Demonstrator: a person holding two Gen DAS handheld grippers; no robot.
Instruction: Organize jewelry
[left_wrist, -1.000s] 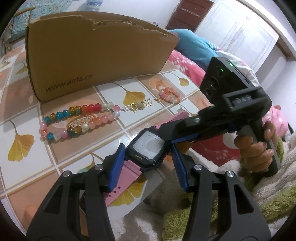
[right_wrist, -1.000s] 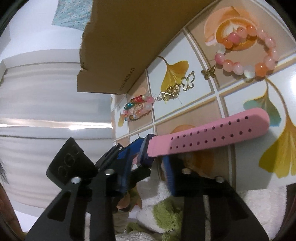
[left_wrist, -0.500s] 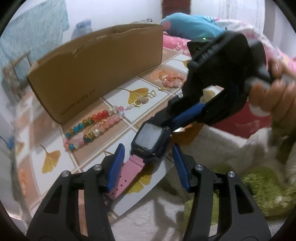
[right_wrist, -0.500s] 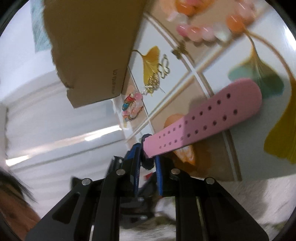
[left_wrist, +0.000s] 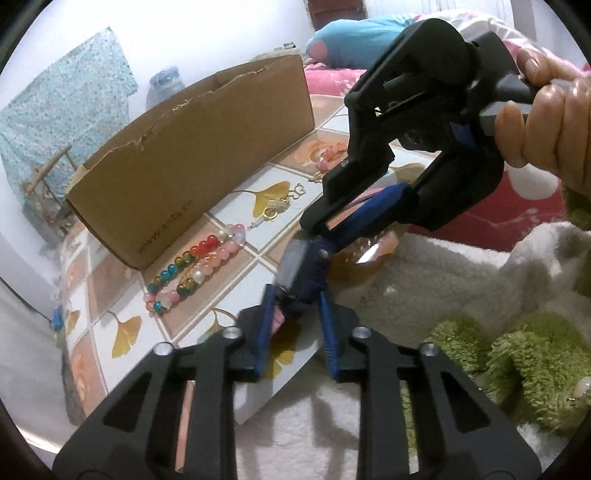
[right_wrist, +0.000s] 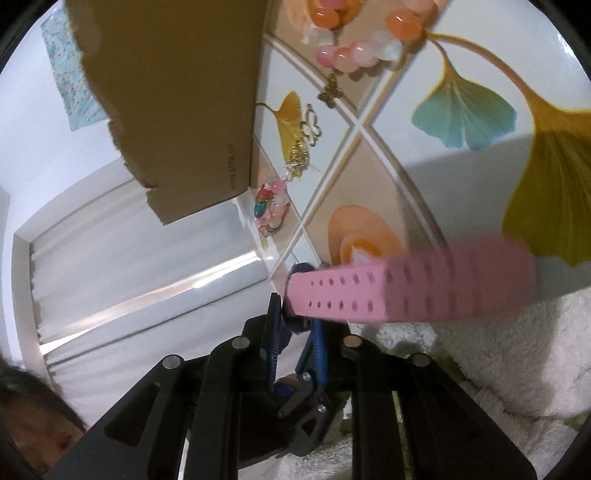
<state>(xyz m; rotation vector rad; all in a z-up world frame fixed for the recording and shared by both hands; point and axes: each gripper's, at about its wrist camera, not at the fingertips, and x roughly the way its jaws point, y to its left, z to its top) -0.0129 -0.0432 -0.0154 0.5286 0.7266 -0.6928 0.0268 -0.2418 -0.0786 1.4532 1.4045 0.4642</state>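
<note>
Two grippers: both on one watch, held just above the board's near edge.
Left view, left gripper (left_wrist: 295, 314): jaws closing on the watch (left_wrist: 301, 264), strap end between the blue pads; whether the pads press yet, I cannot tell.
Left view, right gripper (left_wrist: 364, 218): reaches in from the right, a hand (left_wrist: 543, 122) on its grip; jaws narrow over the far strap.
Left view, box (left_wrist: 192, 162): cardboard, open top, standing on the board; inside hidden.
Left view, beads (left_wrist: 195, 269): long strand lying beside the box, not in it.
Right view, right gripper (right_wrist: 293, 332): jaws nearly together, pinching the watch at the root of the strap (right_wrist: 410, 286), which sticks out to the right.
Right view, bracelet (right_wrist: 364, 37): loose on the board, past the charms (right_wrist: 312, 127).
Risk: two holds twisting against each other could pop the strap free.
Risk: the watch sits over the edge, so a slip likely drops it onto the towel.
</note>
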